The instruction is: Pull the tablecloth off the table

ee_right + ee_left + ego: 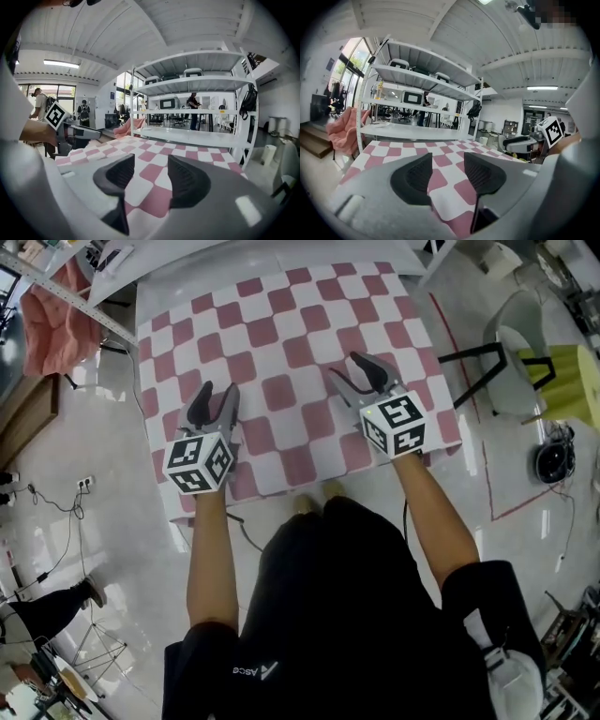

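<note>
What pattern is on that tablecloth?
The tablecloth is a pink-and-white checkerboard, seen best in the head view.

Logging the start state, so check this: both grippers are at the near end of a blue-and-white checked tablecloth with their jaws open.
Wrong colour: the tablecloth is pink-and-white checked, plain in the head view. The rest holds: the left gripper and right gripper are at its near end, jaws open.
</note>
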Action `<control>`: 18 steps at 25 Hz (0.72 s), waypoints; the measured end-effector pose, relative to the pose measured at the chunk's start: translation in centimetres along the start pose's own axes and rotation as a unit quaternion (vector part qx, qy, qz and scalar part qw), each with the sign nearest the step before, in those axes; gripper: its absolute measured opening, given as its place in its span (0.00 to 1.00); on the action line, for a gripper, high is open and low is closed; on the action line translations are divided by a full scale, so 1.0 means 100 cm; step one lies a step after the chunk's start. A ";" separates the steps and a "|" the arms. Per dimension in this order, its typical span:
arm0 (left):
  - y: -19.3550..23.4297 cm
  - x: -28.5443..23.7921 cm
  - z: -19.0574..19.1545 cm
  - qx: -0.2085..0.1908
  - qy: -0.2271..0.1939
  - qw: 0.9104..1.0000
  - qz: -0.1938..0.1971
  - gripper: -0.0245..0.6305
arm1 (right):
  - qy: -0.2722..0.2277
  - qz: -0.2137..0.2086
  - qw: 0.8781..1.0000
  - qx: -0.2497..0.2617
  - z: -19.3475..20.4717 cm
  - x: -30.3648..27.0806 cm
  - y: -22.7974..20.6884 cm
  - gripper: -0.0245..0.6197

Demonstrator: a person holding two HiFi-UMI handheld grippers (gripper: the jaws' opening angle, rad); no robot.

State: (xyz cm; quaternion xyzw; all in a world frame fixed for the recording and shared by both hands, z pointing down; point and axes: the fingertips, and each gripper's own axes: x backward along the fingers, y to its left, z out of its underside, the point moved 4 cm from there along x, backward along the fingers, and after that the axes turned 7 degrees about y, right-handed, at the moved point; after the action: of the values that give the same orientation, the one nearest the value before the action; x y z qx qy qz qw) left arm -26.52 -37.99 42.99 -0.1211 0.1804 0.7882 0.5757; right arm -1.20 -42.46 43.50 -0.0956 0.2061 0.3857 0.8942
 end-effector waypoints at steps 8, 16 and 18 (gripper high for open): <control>0.046 -0.047 0.042 0.042 0.119 0.989 -0.078 0.50 | 0.113 0.033 0.992 -0.039 0.048 -0.057 -0.059 0.52; 0.072 -0.075 0.071 0.050 0.215 0.969 -0.111 0.54 | 0.193 0.038 0.978 -0.065 0.080 -0.095 -0.089 0.58; 0.073 -0.079 0.076 0.049 0.231 0.965 -0.109 0.54 | 0.206 0.040 0.976 -0.067 0.085 -0.098 -0.092 0.58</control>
State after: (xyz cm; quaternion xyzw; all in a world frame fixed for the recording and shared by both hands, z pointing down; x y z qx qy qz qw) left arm -30.91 -43.63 54.09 -0.2905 0.3332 0.6614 0.6059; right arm 1.93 -52.30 55.60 -0.2242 0.3628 0.4064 0.8080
